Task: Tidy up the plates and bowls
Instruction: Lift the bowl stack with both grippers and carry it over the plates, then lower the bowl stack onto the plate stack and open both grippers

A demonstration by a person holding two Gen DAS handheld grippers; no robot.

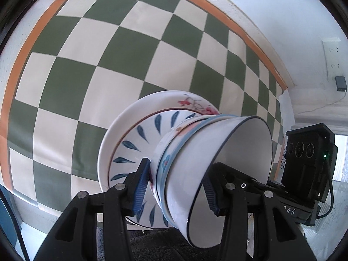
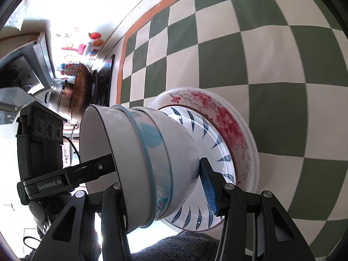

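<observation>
Between the two grippers hangs the whole stack: three nested bowls [image 1: 195, 165] sitting on a blue-leaf plate [image 1: 134, 145], which sits in turn on a larger rose-patterned plate [image 1: 121, 121]. Both cameras see the stack tipped on its side, its axis running across each picture, with the bowl mouths on one side and the plates on the other.

From opposite sides, the left gripper [image 1: 176, 187] and the right gripper [image 2: 167, 184] each clamp the stack. On each, one blue pad presses behind the lowest bowl against the leaf plate, and the other finger reaches inside the rim of the top bowl. Each gripper is closed on the stack, so the load is shared and neither hand is nearer.

Beyond the stack spreads the green-and-cream checked cloth [image 1: 108, 54] on the desk, well apart from the plates. A dark fluffy mat [image 2: 180, 248] shows below the grippers. Setting down would likely call for both hands moving together so that the big plate's base meets the cloth flat.
</observation>
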